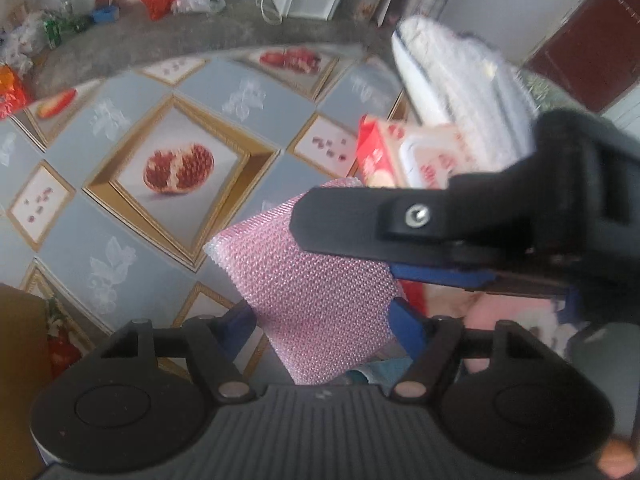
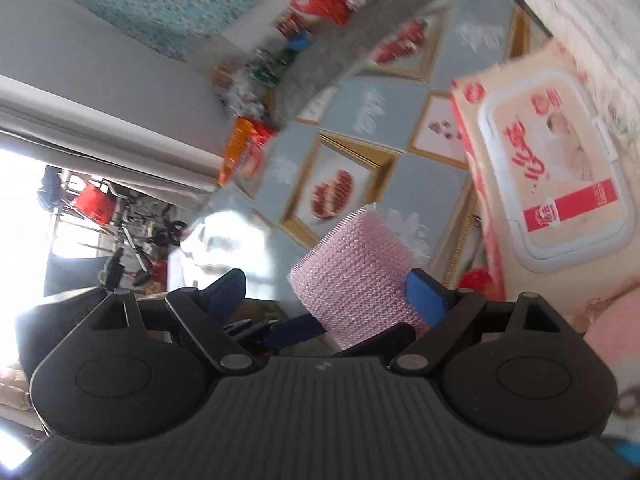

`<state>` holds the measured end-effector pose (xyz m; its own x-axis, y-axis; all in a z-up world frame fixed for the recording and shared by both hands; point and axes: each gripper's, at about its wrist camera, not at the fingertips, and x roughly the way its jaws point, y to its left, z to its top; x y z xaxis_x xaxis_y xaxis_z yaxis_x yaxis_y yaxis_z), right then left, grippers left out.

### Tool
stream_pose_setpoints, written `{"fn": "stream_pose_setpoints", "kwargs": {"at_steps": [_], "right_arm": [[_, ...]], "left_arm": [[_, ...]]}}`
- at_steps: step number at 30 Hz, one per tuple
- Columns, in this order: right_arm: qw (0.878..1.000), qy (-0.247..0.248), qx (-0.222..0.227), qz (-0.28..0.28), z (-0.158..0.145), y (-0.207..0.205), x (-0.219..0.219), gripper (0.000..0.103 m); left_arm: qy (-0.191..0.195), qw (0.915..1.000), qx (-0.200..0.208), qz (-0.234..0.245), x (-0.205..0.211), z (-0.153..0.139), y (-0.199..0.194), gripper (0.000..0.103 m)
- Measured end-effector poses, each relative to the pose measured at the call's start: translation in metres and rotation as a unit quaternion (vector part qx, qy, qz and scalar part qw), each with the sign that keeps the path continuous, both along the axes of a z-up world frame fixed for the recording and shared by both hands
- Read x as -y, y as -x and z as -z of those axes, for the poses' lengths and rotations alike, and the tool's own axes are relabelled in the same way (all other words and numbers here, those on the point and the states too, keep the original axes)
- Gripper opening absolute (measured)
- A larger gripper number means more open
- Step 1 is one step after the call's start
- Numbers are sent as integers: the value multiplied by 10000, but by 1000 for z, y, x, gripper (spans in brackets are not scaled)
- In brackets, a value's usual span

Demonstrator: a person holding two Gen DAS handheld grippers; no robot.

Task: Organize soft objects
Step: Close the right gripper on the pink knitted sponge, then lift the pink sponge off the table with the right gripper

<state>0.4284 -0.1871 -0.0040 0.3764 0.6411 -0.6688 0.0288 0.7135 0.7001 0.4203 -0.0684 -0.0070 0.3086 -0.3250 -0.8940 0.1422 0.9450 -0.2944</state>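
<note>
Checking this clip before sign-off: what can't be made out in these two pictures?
- Left wrist view: the right gripper hides part of the pink sponge and the wipes pack.
- Right wrist view: motion blur smears the printing on the wipes pack.
- Both views: whether either gripper's pads press on the sponge is unclear.

Pink sponge [image 1: 320, 300]: coarse woven mesh, faint sheen. Wipes pack [image 2: 560, 168] beyond tongs: glossy plastic film. Table [image 1: 132, 248] cover: smooth, printed, slightly shiny.
</note>
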Motion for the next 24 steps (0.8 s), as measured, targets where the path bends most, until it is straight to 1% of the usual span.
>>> {"fn": "stream_pose_setpoints", "kwargs": {"at_steps": [1, 2, 3, 4, 5, 6, 7, 10, 12, 14, 16, 20, 21, 24], "right_arm": [[9996, -268, 7, -74, -6, 3, 0, 78], [9985, -526, -31, -144, -13, 7, -3, 77], [9984, -544, 39, -178, -22, 13, -8, 77], [9987, -391, 205, -237, -33, 19, -17, 77], [9984, -228, 435, -267, -46, 26, -23, 77], [9978, -146, 611, -228, -56, 32, -26, 76], [9971, -77, 736, -186, -65, 37, -27, 76], [9940, -66, 1093, 39, -86, 48, -19, 77], [9938, -126, 1085, 219, -89, 52, -7, 77], [9945, -28, 984, 348, -85, 56, 4, 77], [9956, 151, 840, 397, -75, 58, 11, 77], [9971, 501, 404, 409, -39, 66, 18, 76], [9970, 577, 274, 430, -28, 66, 20, 74], [9956, 790, -81, 495, 2, 59, 22, 63]], "left_arm": [[143, 9999, 21, 65, -1, -7, 4, 49], [260, 9996, 6, 108, -1, -16, 8, 49], [319, 9994, 61, 97, 0, -24, 13, 50], [295, 9993, 203, 102, 1, -34, 20, 53], [176, 9990, 391, 146, 4, -44, 28, 54], [52, 9987, 492, 107, 6, -50, 32, 56], [25, 9984, 549, 111, 5, -55, 37, 62], [-17, 9987, 498, 87, -2, -60, 50, 63], [-54, 9991, 426, 7, -10, -57, 55, 63], [-17, 9994, 332, -67, -17, -52, 57, 63], [-11, 9996, 235, -129, -21, -45, 56, 63], [-155, 9997, 104, -173, -23, -32, 47, 62], [-187, 9996, 71, -203, -23, -28, 44, 62], [-132, 9993, -162, -308, -24, -12, 33, 57]]}}
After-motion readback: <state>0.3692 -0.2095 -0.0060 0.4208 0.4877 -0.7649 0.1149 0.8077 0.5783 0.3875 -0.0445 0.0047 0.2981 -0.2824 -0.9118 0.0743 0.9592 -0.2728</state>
